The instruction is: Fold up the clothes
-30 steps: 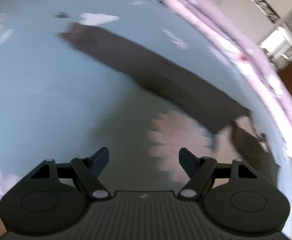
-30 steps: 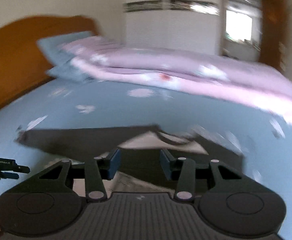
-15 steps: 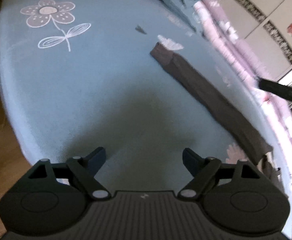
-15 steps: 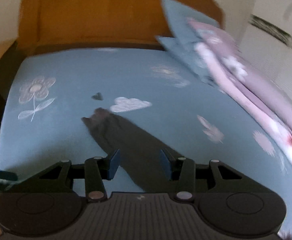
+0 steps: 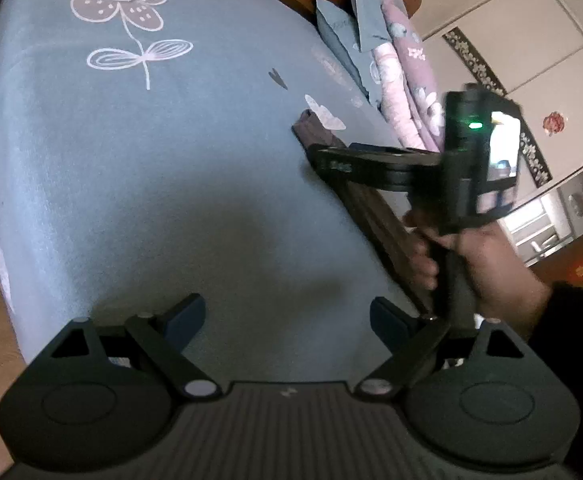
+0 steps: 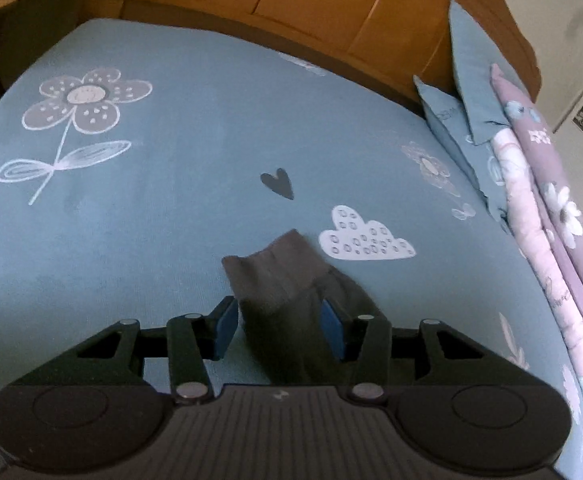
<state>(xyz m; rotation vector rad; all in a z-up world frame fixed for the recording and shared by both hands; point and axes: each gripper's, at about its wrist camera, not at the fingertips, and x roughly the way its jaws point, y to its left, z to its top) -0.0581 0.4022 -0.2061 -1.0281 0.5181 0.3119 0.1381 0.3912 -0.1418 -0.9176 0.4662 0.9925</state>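
left wrist: left gripper (image 5: 287, 318) spread wide over bare blue bedsheet (image 5: 139, 184), nothing gripped, jaws just opened | brown folded garment (image 5: 375, 216) seen ahead-right as long strip running away, right gripper (image 5: 323, 160) over it, hand (image 5: 487, 256) seen | right wrist: right gripper (image 6: 277, 324) jaws just widened, garment (image 6: 279, 276) cuffed end between pads, unclamped, ribbed soft knit, pointing forward.

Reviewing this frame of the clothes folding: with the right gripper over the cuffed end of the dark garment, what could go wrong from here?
The right gripper, jaws just opening, straddles the dark garment without pinching it; closing here may catch only the top layer and undo the narrow fold. It may also pinch the blue bedsheet beneath. The left gripper is open over bare sheet, so the garment's other end is unheld and could drag.
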